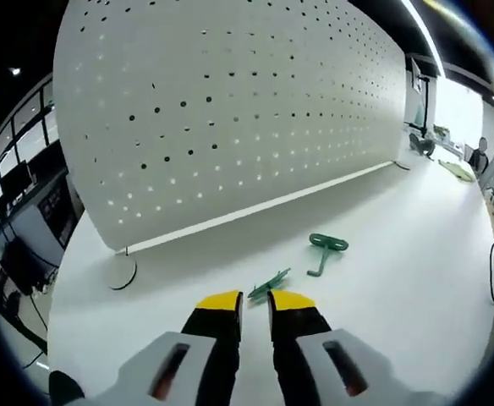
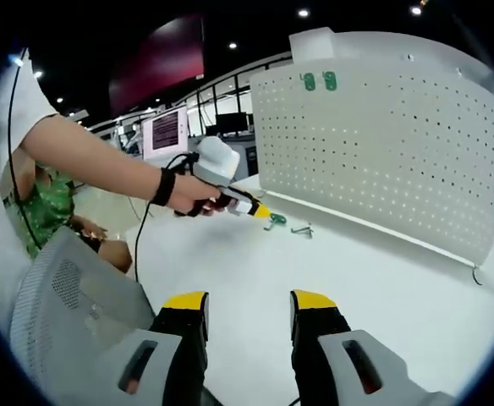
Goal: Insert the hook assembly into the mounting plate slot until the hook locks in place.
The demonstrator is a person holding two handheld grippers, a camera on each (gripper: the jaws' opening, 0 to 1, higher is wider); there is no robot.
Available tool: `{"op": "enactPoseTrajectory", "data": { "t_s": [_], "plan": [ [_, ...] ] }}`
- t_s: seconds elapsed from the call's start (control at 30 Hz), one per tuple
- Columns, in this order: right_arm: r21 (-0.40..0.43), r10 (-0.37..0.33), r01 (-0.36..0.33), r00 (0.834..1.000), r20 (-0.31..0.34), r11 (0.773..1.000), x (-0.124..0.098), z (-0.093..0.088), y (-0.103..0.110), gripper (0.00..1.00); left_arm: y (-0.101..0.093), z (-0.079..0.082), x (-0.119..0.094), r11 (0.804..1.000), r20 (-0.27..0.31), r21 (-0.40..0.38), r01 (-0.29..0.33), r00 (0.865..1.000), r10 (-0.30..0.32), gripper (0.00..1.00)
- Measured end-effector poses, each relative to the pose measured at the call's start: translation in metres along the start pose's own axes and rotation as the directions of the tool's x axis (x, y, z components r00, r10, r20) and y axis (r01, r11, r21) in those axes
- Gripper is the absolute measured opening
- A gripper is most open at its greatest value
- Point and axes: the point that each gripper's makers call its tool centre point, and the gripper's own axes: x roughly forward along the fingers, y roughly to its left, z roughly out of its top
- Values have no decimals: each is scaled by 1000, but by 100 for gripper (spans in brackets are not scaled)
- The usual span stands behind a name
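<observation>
A white perforated mounting board (image 1: pixel 230 110) stands upright on the white table (image 1: pixel 399 288). My left gripper (image 1: pixel 255 301) has its yellow-tipped jaws nearly together, pinching one end of a thin green hook piece (image 1: pixel 270 283) low over the table. A second green hook with a flat plate (image 1: pixel 326 246) lies just beyond it. In the right gripper view, a person's hand holds the left gripper (image 2: pixel 262 211) with the green hook piece (image 2: pixel 277 220) at its tip, and the other hook (image 2: pixel 302 230) rests nearby. Two green plates (image 2: pixel 319 81) sit high on the board (image 2: pixel 382 144). My right gripper (image 2: pixel 249 306) is open and holds nothing.
The board's round foot (image 1: pixel 122 272) rests near the table's left edge. More green parts (image 1: pixel 457 169) lie far off on the table, and a black cable (image 1: pixel 491 271) hangs at the right edge. A grey mesh chair (image 2: pixel 69 296) and a seated person (image 2: pixel 40 199) are at left.
</observation>
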Motion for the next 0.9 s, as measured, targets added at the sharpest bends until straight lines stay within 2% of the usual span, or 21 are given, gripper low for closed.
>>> {"op": "enactPoseTrajectory", "data": {
  "t_s": [0.1, 0.27, 0.4, 0.47, 0.63, 0.83, 0.9],
  "plan": [
    [2, -4, 4, 1000, 0, 1000, 0, 0, -2, 37, 5, -1, 2, 1000, -3, 17, -1, 1000, 2, 17],
    [9, -10, 10, 1000, 1, 1000, 0, -1, -3, 37, 2, -6, 5, 999, -18, 20, 36, 999, -35, 15],
    [8, -6, 6, 1000, -18, 1000, 1, -5, -1, 37, 3, -5, 6, 999, -14, 16, 32, 999, -32, 16],
    [13, -8, 9, 1000, -20, 1000, 1, -6, -1, 37, 1, -2, 7, 999, 0, 17, 44, 999, -44, 16],
    [16, -13, 13, 1000, -22, 1000, 2, -7, -1, 37, -1, -5, 13, 998, -22, 33, 56, 998, -56, 15],
    [21, -20, 21, 999, -28, 1000, 2, -9, -4, 37, -2, -7, 17, 996, -20, 50, 70, 997, -69, 14],
    [21, -18, 19, 999, -30, 1000, 2, -9, -4, 37, 2, -8, 17, 996, -31, 79, 52, 998, -50, 11]
  ]
}}
